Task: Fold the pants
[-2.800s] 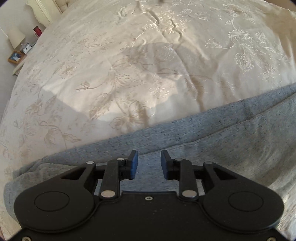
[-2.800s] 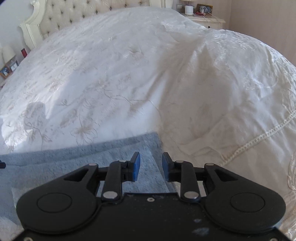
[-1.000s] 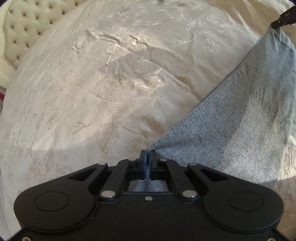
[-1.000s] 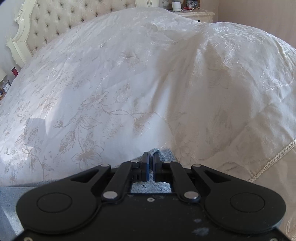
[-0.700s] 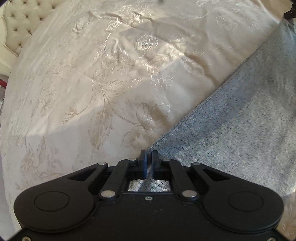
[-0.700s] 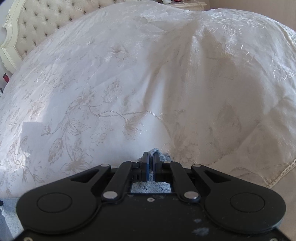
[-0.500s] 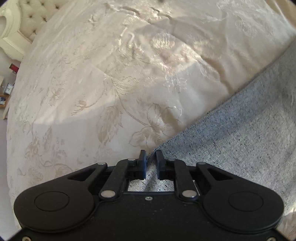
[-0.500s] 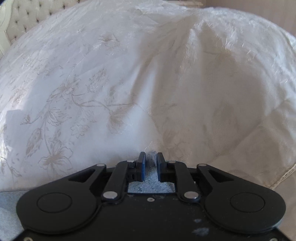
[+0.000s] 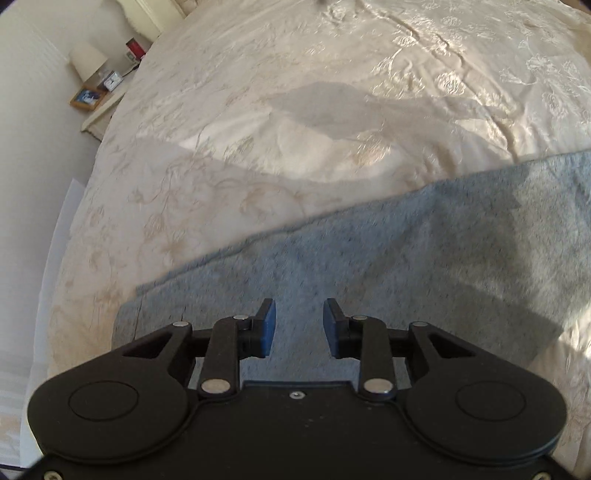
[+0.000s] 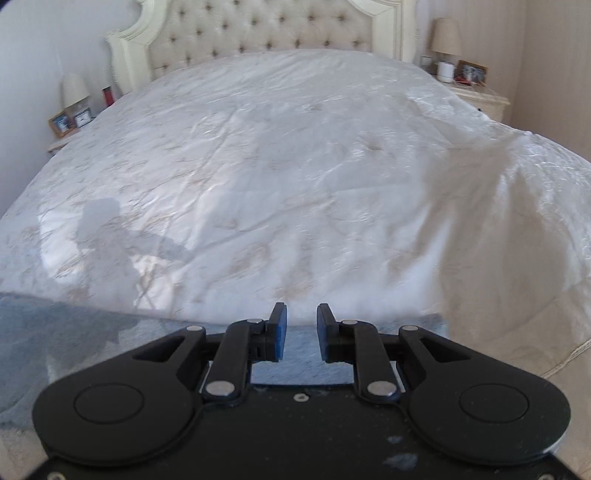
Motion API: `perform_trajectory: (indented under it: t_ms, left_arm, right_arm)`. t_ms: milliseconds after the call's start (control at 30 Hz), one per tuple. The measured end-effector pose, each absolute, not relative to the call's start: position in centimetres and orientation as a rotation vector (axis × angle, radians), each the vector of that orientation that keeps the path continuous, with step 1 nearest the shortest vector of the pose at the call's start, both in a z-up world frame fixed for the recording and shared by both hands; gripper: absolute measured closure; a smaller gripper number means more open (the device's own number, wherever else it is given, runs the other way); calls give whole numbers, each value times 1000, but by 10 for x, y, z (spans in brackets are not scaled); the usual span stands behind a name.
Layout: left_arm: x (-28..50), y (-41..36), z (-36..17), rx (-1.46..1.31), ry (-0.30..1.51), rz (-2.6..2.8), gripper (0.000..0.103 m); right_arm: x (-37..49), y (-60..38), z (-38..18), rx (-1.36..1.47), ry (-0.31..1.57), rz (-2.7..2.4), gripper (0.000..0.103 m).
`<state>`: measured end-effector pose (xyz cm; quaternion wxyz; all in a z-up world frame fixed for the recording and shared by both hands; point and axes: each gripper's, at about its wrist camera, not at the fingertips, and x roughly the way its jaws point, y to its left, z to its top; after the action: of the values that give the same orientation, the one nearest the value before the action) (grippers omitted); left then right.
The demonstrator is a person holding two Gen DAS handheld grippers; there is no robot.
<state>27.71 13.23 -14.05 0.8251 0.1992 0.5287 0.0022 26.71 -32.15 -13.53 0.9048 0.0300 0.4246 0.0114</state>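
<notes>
Both sets of jaws are standing spread, gripping nothing. Left gripper (image 9: pixel 299 328) is hovering over the pants (image 9: pixel 388 258), which are lying flat on the bedspread (image 9: pixel 332 110) at the foot of the bed, long far edge running toward the right. Right gripper (image 10: pixel 298 332) is sitting over the pants' right end (image 10: pixel 92 332), just inside the far edge; beyond that, bare bedspread, then the headboard (image 10: pixel 258 33). My read: one fold is laid and the next grab is pending. To do it well: pinch both layers at matching corners, lift evenly, keep edges aligned, smooth before letting go. Frames are blurry, so the layer count isn't clear.
</notes>
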Motion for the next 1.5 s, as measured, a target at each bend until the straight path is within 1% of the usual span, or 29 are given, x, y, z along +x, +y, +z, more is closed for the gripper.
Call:
perform_trajectory:
  t_ms: [100, 200, 433, 533, 633, 767, 800, 833, 1100, 1133, 1167, 1200, 1267, 1367, 1500]
  left_arm:
    - [272, 160, -140, 394, 1140, 15, 62]
    - [282, 192, -138, 368, 1135, 21, 62]
    - [341, 290, -146, 305, 1116, 90, 62]
    - [357, 330, -160, 272, 1155, 99, 62]
    - [359, 360, -178, 179, 1232, 80, 62]
    - [349, 372, -193, 83, 1293, -32, 61]
    - [345, 372, -194, 78, 1289, -60, 54]
    - [343, 372, -194, 72, 1285, -94, 53]
    - [334, 362, -205, 55, 1274, -203, 52]
    - [333, 362, -205, 66, 1264, -196, 54]
    - [332, 360, -205, 79, 1248, -183, 75]
    - [332, 359, -206, 116, 1230, -139, 102]
    - [332, 357, -203, 178, 1181, -47, 103]
    - [334, 360, -191, 180, 1087, 35, 103]
    - [347, 360, -179, 202, 1056, 93, 103]
  right_arm:
    - [253, -280, -137, 82, 908, 95, 84]
    - [240, -236, -139, 97, 940, 127, 84]
    - [230, -133, -141, 140, 970, 97, 83]
    - [228, -94, -142, 166, 977, 84, 84]
    - [225, -59, -144, 158, 987, 78, 84]
    - [219, -25, -146, 181, 1015, 82, 84]
    - [218, -18, -146, 180, 1021, 85, 84]
    - [215, -13, -146, 175, 1027, 88, 84]
    - [207, 6, -144, 177, 1057, 98, 83]
    - [207, 6, -145, 183, 1063, 102, 83]
    - [206, 6, -146, 185, 1068, 106, 83]
    - [203, 6, -146, 187, 1074, 114, 83]
    - [194, 7, -147, 194, 1092, 139, 81]
    - [178, 12, -152, 210, 1130, 175, 81]
    - [155, 30, -163, 218, 1189, 245, 81]
